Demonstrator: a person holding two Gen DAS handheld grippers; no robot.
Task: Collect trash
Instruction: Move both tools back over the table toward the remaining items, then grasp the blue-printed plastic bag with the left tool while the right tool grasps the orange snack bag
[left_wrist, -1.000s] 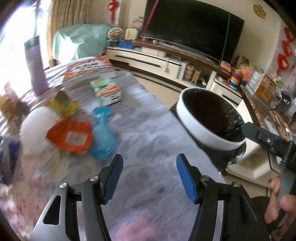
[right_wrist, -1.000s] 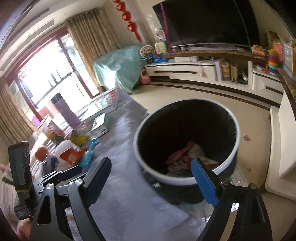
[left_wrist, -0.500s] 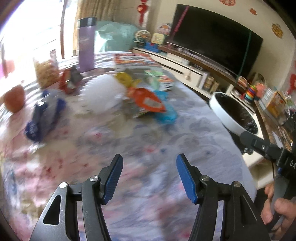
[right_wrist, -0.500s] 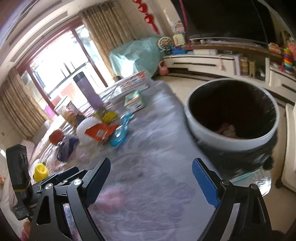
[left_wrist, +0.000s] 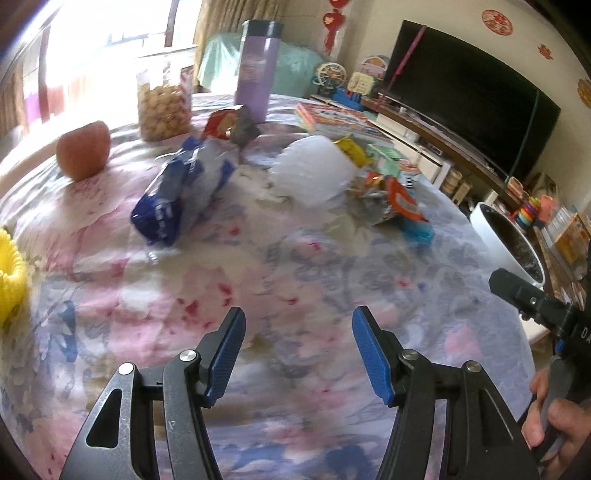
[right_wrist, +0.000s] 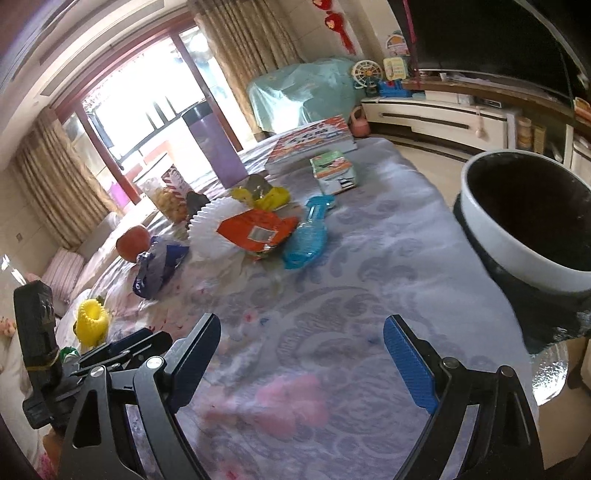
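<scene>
Both hand-held grippers, left (left_wrist: 297, 350) and right (right_wrist: 301, 360), wide and empty, swung from bin (right_wrist: 517, 254) toward table litter (right_wrist: 256, 230)

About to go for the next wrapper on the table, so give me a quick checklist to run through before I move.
1. Left gripper open, nothing in it: ok.
2. Right gripper open, nothing in it: ok.
3. Trash on the table: orange wrapper, blue packet: ok.
4. Trash bin at the table edge, mouth unblocked: ok.
5. Cloth between the left gripper and the blue packet bare: ok.
6. Room left in the bin: cannot tell.
</scene>
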